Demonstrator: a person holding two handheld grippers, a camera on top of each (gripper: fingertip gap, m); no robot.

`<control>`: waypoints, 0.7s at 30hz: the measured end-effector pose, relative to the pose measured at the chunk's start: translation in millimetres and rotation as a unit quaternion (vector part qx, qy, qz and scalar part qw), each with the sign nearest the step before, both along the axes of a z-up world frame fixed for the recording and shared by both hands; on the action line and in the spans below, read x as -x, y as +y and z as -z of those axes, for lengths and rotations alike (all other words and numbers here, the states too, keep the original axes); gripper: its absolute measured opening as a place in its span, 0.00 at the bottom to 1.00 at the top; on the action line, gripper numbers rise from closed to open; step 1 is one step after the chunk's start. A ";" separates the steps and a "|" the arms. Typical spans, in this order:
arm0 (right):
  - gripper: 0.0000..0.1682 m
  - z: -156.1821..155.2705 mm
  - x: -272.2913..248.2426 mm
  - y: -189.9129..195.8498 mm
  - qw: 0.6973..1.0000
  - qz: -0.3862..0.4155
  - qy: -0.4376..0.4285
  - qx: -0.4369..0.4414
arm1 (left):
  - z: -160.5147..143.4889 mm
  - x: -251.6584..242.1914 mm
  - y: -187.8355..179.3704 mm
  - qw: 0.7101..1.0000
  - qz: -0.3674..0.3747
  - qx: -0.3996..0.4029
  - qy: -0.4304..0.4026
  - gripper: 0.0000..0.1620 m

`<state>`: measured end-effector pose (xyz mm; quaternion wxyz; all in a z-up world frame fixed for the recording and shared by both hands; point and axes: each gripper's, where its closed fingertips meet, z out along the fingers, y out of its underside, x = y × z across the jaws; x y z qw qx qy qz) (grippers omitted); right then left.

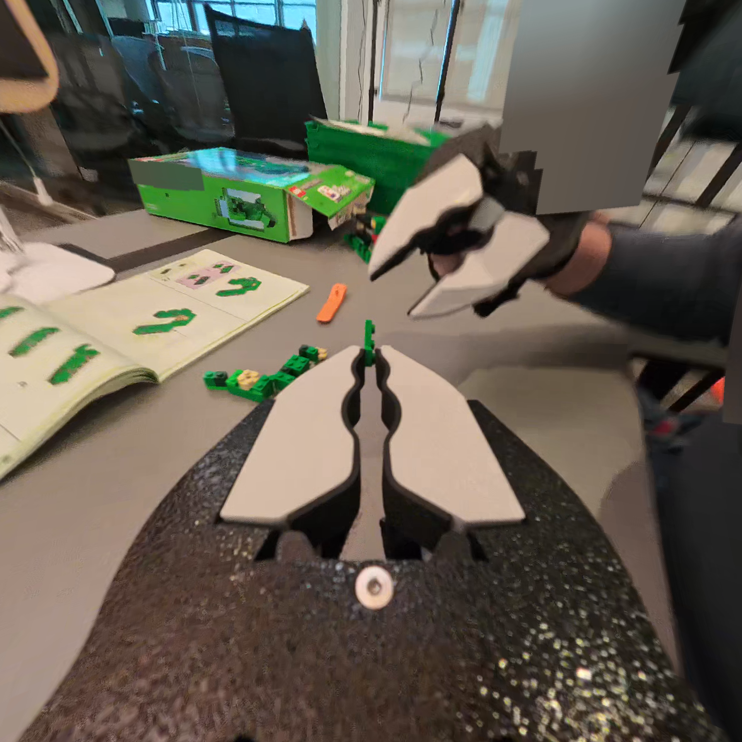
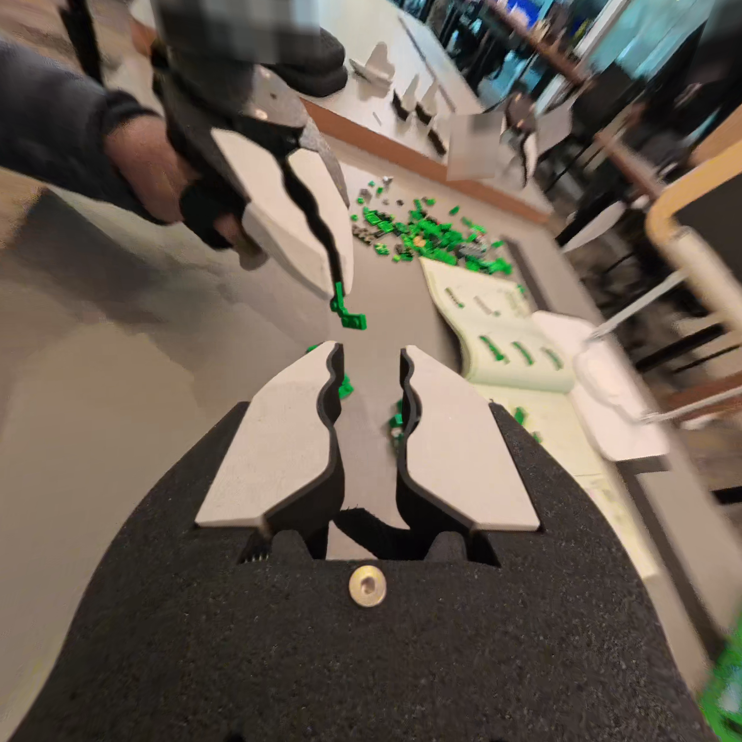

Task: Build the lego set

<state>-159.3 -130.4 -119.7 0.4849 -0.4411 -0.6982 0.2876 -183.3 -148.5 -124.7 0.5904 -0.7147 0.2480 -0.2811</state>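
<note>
My left gripper is shut on a small green L-shaped lego piece, held above the grey table; the piece also shows in the right wrist view, hanging from that gripper's tips. My right gripper is open and empty, just below the piece; in the left wrist view it hovers open to the upper right. A partly built green and tan lego assembly lies on the table left of my left fingers. Green bits show between the right fingers.
An open instruction booklet lies at the left. An orange brick separator lies beyond the assembly. A green set box and a green bin stand at the back. A pile of loose green bricks lies beyond the booklet.
</note>
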 end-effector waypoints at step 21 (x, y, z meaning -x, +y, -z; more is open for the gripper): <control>0.07 -14.4 9.1 5.6 0.988 0.041 0.064 -0.132 | -18.9 12.0 3.9 0.956 0.062 0.134 -0.253 0.02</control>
